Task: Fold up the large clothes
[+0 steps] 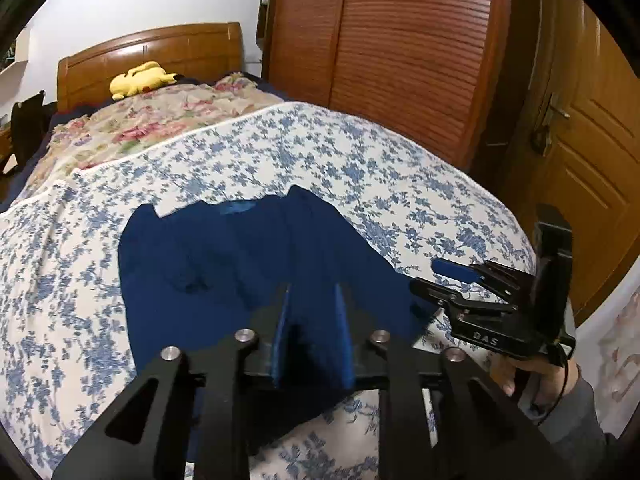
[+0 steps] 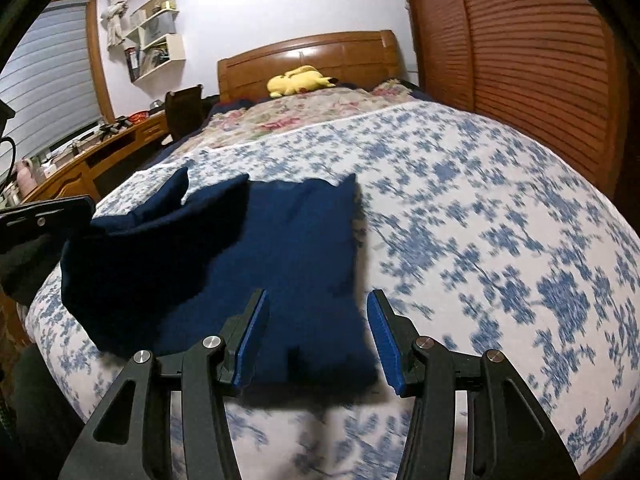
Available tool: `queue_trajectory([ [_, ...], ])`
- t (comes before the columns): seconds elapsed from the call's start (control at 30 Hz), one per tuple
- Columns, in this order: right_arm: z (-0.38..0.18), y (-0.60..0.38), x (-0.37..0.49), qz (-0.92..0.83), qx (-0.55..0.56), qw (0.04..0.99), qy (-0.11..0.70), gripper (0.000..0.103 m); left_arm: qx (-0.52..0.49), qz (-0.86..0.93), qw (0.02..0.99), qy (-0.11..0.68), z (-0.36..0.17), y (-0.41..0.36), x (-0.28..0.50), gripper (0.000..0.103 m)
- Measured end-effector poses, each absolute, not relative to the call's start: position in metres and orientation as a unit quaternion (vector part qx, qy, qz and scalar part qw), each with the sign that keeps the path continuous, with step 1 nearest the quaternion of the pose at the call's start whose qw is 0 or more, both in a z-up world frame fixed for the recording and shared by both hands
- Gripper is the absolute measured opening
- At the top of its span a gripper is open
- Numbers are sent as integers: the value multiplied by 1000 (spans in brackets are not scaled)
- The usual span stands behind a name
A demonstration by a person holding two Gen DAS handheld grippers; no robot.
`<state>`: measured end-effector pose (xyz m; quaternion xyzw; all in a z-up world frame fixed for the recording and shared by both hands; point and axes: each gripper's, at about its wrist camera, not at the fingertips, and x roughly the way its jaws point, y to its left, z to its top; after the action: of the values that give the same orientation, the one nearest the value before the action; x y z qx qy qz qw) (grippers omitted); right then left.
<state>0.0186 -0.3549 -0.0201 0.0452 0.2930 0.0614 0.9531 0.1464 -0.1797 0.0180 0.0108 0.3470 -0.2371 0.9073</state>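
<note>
One dark-blue knit garment [image 1: 248,264] lies mid-bed on blue-floral sheet [image 1: 360,168]. Two hand-held grippers: left hand-held gripper [image 1: 312,300] slightly apart, nothing clamped; right hand-held gripper [image 2: 318,312] at 3 o'clock, apart, tilted down.

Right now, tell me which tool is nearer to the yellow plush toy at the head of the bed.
Hard to call; neither is clearly nearer. The left tool and the right tool both hover over the dark blue garment near the foot of the bed, far from the yellow plush toy.

Matt navy cloth garment [image 1: 240,264] on printed cotton bedspread [image 1: 400,168]; glossy wooden headboard [image 1: 160,56].
</note>
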Motion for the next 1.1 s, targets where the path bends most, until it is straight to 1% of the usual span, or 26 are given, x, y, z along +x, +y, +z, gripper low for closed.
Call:
queue_trajectory([
  [0.07, -19, -347, 23, 67, 41, 954, 290, 52, 11, -233, 911, 340, 23, -168, 140, 27],
  [0.13, -17, -338, 26, 75, 36, 954, 288, 52, 7, -228, 915, 332, 28, -155, 133, 34],
  [0.33, -15, -312, 35, 101, 18, 953, 284, 52, 1, -197, 930, 310, 36, -107, 116, 38],
  [0.4, -15, -303, 39, 110, 12, 952, 284, 53, -3, -185, 934, 304, 36, -90, 109, 41],
  [0.47, -18, -296, 48, 119, 6, 951, 285, 52, -8, -169, 939, 299, 36, -68, 102, 54],
  [0.5, -19, -291, 50, 122, 2, 950, 287, 52, -8, -159, 942, 296, 35, -57, 98, 58],
  [0.53, -20, -287, 54, 125, 0, 949, 288, 52, -10, -150, 944, 293, 34, -46, 94, 65],
  [0.57, -20, -282, 57, 130, -2, 949, 289, 52, -12, -140, 947, 290, 33, -35, 91, 69],
  [0.67, -18, -265, 67, 149, -3, 945, 292, 53, -22, -115, 950, 290, 28, -5, 83, 72],
  [0.87, -2, -217, 86, 195, -15, 937, 290, 53, -51, -75, 952, 293, 14, 53, 67, 74],
  [0.9, 2, -208, 91, 200, -21, 935, 291, 53, -53, -71, 952, 294, 12, 57, 66, 74],
  [0.93, 6, -197, 96, 208, -27, 933, 291, 58, -56, -66, 952, 294, 9, 64, 64, 75],
  [1.1, 24, -143, 116, 245, -79, 924, 282, 62, -74, -54, 950, 297, -3, 90, 55, 75],
])
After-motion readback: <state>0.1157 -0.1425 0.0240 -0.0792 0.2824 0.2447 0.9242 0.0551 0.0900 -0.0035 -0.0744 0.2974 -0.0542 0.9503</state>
